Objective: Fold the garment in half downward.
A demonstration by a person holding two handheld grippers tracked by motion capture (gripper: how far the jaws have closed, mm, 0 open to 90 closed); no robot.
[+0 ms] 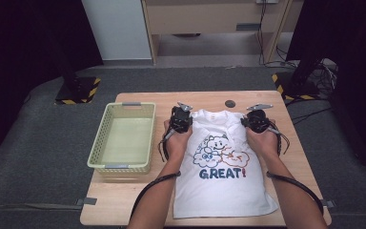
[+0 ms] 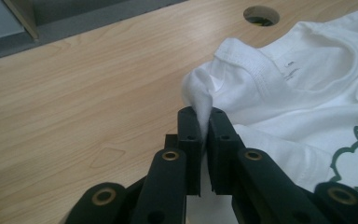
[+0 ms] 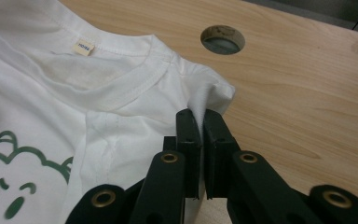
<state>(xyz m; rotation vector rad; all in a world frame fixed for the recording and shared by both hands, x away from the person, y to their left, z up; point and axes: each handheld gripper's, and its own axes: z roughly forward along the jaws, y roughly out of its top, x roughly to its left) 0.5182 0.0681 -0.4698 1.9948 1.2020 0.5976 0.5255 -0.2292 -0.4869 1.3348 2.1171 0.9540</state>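
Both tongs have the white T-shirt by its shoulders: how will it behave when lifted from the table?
Probably floppy: the T-shirt already bunches into a soft fold between the left tongs and the right tongs. It looks thin, so likely light, hanging and swaying below the two pinches. The hem would probably drag over the table rather than slide away.

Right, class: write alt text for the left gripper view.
The left tool pinches a fold of a white T-shirt at its shoulder, between two shut black jaws. The shirt lies on a light wooden table, with a round hole in the tabletop beyond the collar.
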